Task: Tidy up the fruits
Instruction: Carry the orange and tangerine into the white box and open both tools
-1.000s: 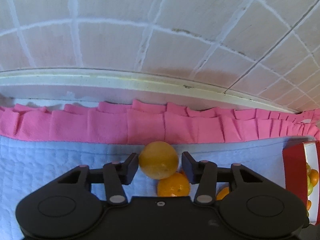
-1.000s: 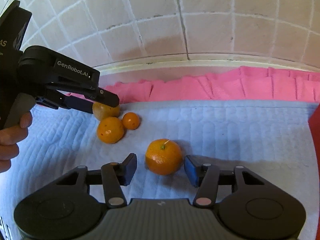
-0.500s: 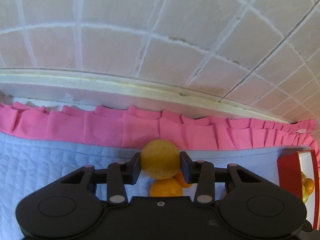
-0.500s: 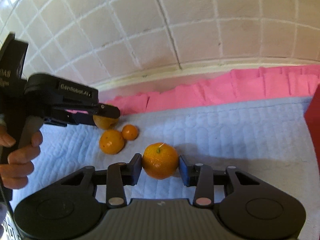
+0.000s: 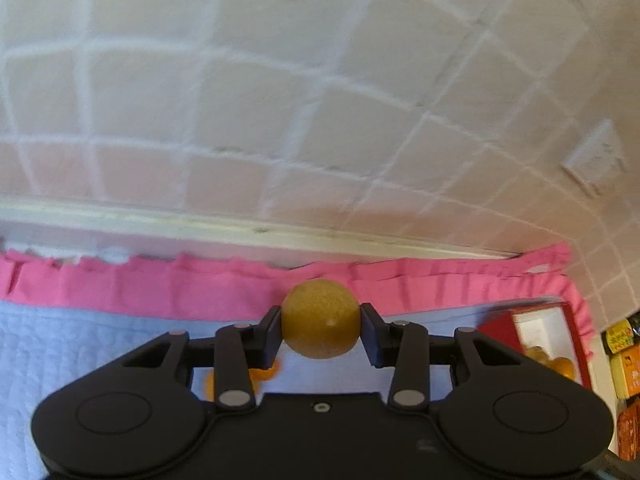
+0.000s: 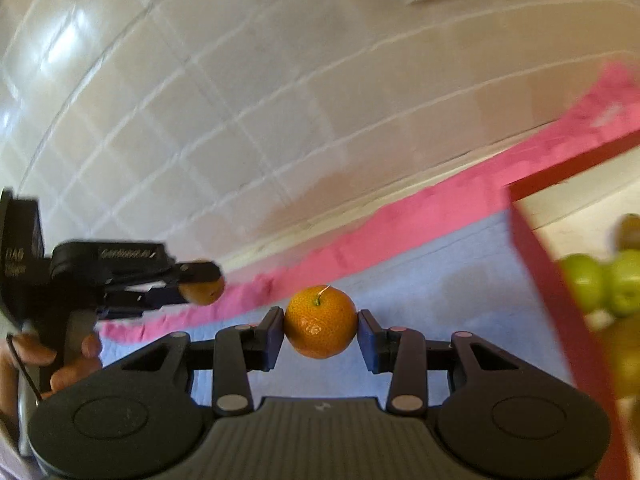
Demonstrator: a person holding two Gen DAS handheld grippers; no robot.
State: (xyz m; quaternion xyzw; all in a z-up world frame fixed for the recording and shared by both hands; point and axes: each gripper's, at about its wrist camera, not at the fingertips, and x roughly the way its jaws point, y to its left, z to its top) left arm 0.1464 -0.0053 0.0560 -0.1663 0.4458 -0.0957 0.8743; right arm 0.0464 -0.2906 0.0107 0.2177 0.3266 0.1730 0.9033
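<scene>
My left gripper [image 5: 320, 330] is shut on a yellow-orange fruit [image 5: 320, 324] and holds it above the pale blue quilted cloth [image 5: 80, 344]. It also shows at the left of the right wrist view [image 6: 200, 286], lifted off the cloth. My right gripper [image 6: 320, 330] is shut on an orange [image 6: 320, 322] with a short stem, held in the air. A red box [image 6: 560, 304] with a white inside holds green fruits [image 6: 600, 284] at the right. The same box [image 5: 536, 336] shows oranges in the left wrist view. Another orange [image 5: 264, 376] lies on the cloth under the left fingers.
A pink ruffled cloth edge [image 5: 160, 288] runs along the tiled wall [image 5: 280, 120]. Coloured packets [image 5: 624, 364] stand at the far right beyond the box. A hand [image 6: 48, 364] holds the left gripper's handle.
Both grippers have closed on their fruits and lifted them off the cloth. The right gripper has swung right toward the red box; the left has risen and turned right too.
</scene>
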